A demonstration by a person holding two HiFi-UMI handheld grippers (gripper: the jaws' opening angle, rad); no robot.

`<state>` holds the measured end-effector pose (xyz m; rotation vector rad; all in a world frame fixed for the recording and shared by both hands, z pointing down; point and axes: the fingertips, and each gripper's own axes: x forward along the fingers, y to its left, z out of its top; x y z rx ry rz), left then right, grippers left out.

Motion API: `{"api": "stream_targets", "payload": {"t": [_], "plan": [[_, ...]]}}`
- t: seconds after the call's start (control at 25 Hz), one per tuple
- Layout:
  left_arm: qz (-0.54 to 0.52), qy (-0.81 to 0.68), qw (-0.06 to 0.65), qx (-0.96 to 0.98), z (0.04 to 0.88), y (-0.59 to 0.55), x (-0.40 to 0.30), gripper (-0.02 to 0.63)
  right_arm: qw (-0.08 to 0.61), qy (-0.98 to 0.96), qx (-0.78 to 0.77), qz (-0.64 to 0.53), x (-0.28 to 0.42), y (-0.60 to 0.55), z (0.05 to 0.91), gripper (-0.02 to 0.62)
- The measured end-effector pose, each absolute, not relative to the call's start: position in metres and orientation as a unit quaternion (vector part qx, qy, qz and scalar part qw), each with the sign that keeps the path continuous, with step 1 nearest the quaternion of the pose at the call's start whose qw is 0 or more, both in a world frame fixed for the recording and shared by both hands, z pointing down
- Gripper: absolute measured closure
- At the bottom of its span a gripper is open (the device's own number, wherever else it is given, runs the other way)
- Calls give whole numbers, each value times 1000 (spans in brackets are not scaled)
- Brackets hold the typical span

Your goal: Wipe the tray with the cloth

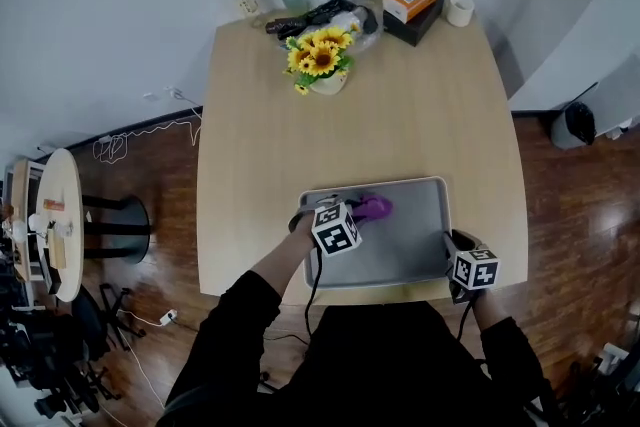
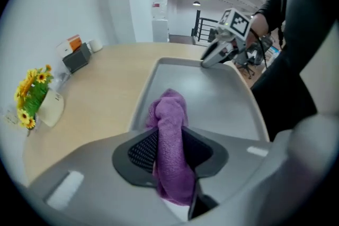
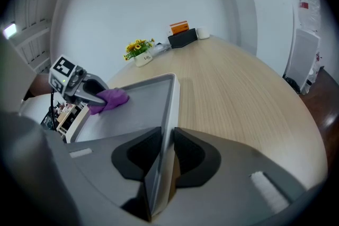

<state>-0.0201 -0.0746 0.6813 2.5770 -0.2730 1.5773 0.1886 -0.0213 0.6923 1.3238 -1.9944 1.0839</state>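
I count one grey tray point(image 1: 400, 255), one purple cloth point(image 1: 374, 207) and two grippers. The left gripper point(image 2: 170, 141) pinches the cloth, which rests on the tray near its far rim. The right gripper point(image 3: 165, 152) nips the tray's right rim. Only the right gripper view shows that rim squeezed between the jaws.

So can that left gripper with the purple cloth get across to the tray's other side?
Probably yes. The left gripper holds the cloth at the tray's left part. The grey surface beyond it is bare, and the right gripper only clamps the right rim.
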Motion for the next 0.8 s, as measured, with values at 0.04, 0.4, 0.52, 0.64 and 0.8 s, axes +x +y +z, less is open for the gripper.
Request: {"api": "stream_targets", "payload": {"t": [0.04,0.4,0.52,0.64,0.8], "plan": [[528,-100,42,842,683,-91,-26,502,253,-734,487,399,189,-21,693,517],[525,-132,30,840,684,-83,-27,500,248,-734,491,398,192,-19,694,517],[504,-133,47,852,681,-51,-24,500,253,-734,490,395,193,-19,694,517],[497,-100,54,860,681,-3,-22,500,257,-734,493,391,195,-21,695,517],[492,-53,61,867,682,67,-23,500,260,-732,495,389,195,-19,696,517]]}}
